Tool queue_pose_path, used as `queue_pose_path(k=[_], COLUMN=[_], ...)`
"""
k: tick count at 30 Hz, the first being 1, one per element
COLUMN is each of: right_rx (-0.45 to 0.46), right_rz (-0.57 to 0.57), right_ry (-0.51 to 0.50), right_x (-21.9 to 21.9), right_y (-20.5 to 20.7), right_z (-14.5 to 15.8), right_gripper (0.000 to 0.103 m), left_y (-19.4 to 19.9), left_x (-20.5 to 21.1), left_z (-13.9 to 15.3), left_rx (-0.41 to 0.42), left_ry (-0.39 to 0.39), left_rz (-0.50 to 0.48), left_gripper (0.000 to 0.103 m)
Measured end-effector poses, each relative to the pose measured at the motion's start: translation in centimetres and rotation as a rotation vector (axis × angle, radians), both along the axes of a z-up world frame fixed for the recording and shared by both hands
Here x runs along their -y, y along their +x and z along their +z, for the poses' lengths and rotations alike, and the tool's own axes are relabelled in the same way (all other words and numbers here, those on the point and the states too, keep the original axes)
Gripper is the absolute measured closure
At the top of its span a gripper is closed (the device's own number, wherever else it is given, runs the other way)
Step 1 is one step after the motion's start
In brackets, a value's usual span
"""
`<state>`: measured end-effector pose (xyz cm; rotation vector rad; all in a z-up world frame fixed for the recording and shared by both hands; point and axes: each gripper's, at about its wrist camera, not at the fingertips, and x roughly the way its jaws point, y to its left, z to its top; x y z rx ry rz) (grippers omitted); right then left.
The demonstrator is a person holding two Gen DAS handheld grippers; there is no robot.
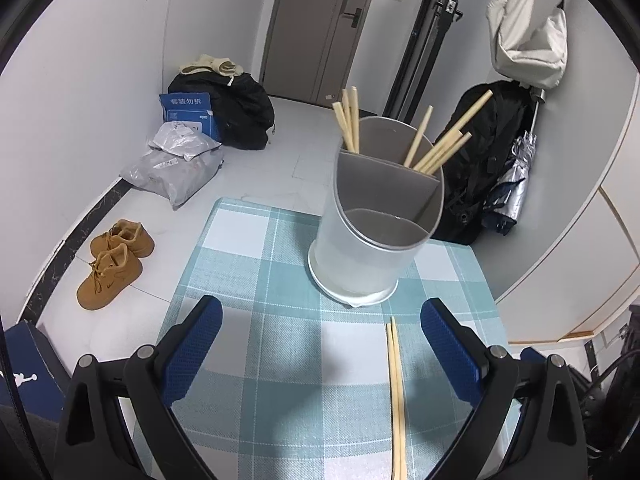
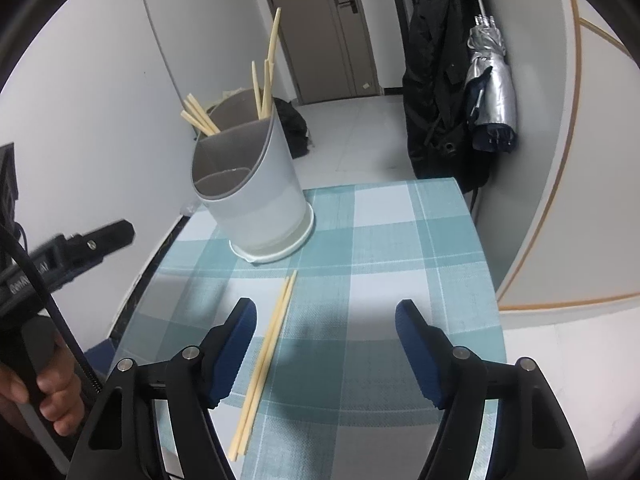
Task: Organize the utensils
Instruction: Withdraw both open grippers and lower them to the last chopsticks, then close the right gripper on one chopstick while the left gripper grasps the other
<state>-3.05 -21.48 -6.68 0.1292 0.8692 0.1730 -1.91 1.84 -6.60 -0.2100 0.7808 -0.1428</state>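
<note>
Right gripper [image 2: 326,312] and left gripper [image 1: 320,320] both spread wide, empty, low over checked tablecloth [image 2: 380,240]. Divided holder [image 2: 256,184] stands on it: back compartments bristle with chopsticks [image 2: 266,80], front section looks empty. Loose chopstick pair [image 2: 266,352] lies flat between grippers. Likely light, stiff, slick; pinch mid-length, both together.
</note>
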Motion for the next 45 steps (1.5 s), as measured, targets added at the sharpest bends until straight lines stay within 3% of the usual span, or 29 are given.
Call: queue_pose_path(k=[13, 18, 22, 34, 39, 45], right_rx=[-0.137, -0.224, -0.279, -0.337, -0.329, -0.330], right_rz=[0.018, 0.069, 0.086, 0.119, 0.122, 0.163], right_ry=[-0.038, -0.049, -0.071, -0.180, -0.193, -0.240], right_x=[-2.3, -3.5, -4.1, -6.4, -6.8, -7.2], right_y=[2.9, 4.6, 5.6, 7.8, 8.0, 7.9], right_z=[-2.6, -3.9, -5.0, -7.7, -7.6, -7.5], right_gripper=[0.037, 0.057, 0.062, 0.063, 0.074, 0.075], left_y=[0.9, 1.3, 1.5, 2.2, 2.1, 2.5], left_x=[-2.2, -3.1, -3.5, -5.2, -6.4, -7.1], left_z=[-0.4, -0.4, -0.7, -0.9, -0.3, -0.7], left_rx=[-0.036, -0.048, -0.069, -0.096, -0.058, -0.069], left_ry=[-0.061, -0.100, -0.122, -0.172, -0.154, -0.166], left_rz=[-0.003, 0.008, 0.011, 0.040, 0.094, 0.122], left_gripper=[0.005, 0.005, 0.005, 0.005, 0.005, 0.005])
